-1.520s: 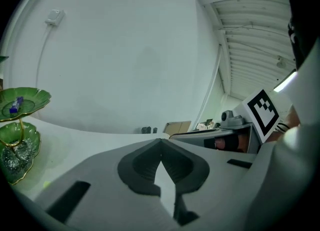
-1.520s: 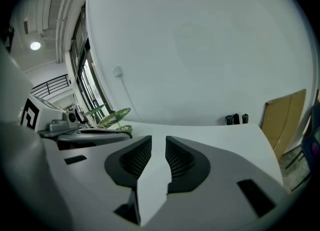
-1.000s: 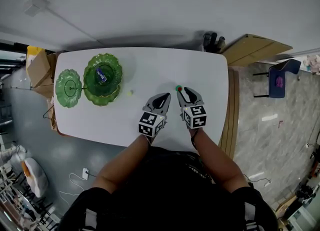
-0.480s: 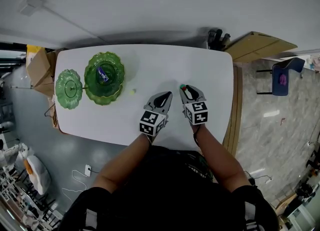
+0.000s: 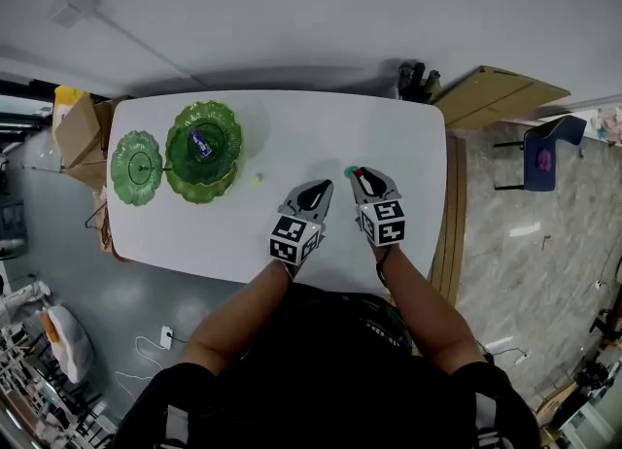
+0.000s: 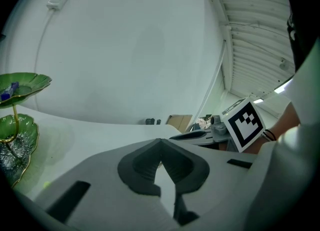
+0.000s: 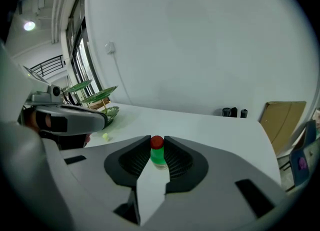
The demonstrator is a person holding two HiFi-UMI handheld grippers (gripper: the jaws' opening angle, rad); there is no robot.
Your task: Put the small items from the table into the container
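The head view looks steeply down from high above the white rectangular counter [image 5: 292,136]. Both gripper views sit low and close, facing across it, sharing the green tiered glass dish [image 6: 22,82].

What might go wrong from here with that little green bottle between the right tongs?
The right tongs are closing on the green bottle only at their tips, so it may squirt out or topple. The tiered green dish stands at the far left end of the table, so a weak grip may drop the bottle on the way.
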